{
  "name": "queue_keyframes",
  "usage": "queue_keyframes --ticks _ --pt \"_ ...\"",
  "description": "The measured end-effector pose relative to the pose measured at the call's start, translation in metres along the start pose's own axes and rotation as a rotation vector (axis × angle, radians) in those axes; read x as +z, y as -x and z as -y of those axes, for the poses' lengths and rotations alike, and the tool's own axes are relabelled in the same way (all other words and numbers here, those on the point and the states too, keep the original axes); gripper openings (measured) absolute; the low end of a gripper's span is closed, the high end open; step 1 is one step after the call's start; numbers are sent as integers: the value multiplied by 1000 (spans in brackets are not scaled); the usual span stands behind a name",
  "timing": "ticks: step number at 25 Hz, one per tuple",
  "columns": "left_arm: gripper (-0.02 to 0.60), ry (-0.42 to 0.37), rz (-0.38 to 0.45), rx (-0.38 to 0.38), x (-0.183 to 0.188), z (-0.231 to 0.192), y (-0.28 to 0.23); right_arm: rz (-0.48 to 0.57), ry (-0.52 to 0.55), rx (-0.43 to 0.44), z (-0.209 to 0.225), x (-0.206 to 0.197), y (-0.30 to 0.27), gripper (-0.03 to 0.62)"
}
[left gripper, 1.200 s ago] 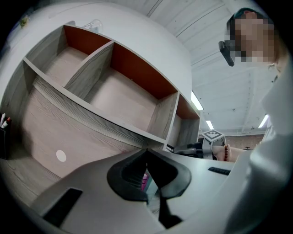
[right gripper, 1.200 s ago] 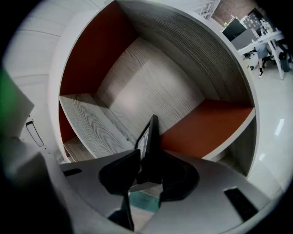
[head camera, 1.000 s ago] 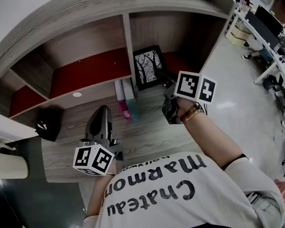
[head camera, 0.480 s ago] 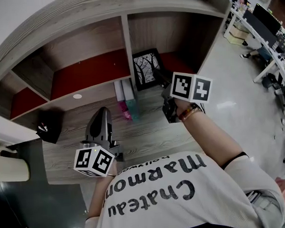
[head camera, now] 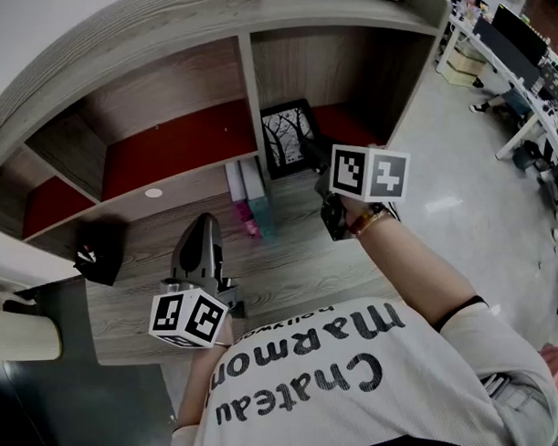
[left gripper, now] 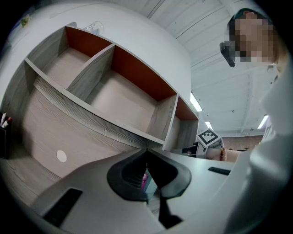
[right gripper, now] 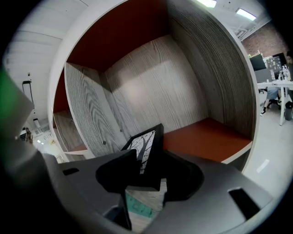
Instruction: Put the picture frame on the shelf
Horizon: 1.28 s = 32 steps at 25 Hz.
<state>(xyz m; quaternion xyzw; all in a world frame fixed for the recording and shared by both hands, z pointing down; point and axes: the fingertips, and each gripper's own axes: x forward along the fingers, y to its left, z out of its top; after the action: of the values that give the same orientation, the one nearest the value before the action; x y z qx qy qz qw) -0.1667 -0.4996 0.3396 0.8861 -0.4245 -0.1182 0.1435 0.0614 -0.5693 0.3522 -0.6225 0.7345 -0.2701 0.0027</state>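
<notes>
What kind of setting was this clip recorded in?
Probably an open-plan office. Rows of desks with monitors run along the far side, strip ceiling lights hang overhead, and a wood-grain cubby shelf with red panels stands right in front of the person.

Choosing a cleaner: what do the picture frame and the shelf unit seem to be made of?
Black rectangular picture frame: probably matte painted wood or plastic; its border shows no shine. Whether it is glazed cannot be told. Grey wood-grain shelf unit: likely laminated board, judging by its even streaky grain, with flat matte red panels inside the compartments.
</notes>
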Motion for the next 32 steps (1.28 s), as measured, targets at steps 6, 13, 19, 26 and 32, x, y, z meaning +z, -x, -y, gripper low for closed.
queue_keyframes --ticks 6,13,19,26,32 --pt "17 3 3 1 1 -3 1 8 -7 -15 1 2 -2 170" --pt "17 6 4 12 3 -8 4 14 -4 -32 1 3 -5 173" --pt "17 22 9 19 3 -9 6 0 14 -54 2 2 -7 175" --pt "17 16 26 10 5 -3 10 -1 38 -56 1 2 -7 178" --pt "17 5 38 22 8 0 20 -8 77 -67 1 1 -7 181"
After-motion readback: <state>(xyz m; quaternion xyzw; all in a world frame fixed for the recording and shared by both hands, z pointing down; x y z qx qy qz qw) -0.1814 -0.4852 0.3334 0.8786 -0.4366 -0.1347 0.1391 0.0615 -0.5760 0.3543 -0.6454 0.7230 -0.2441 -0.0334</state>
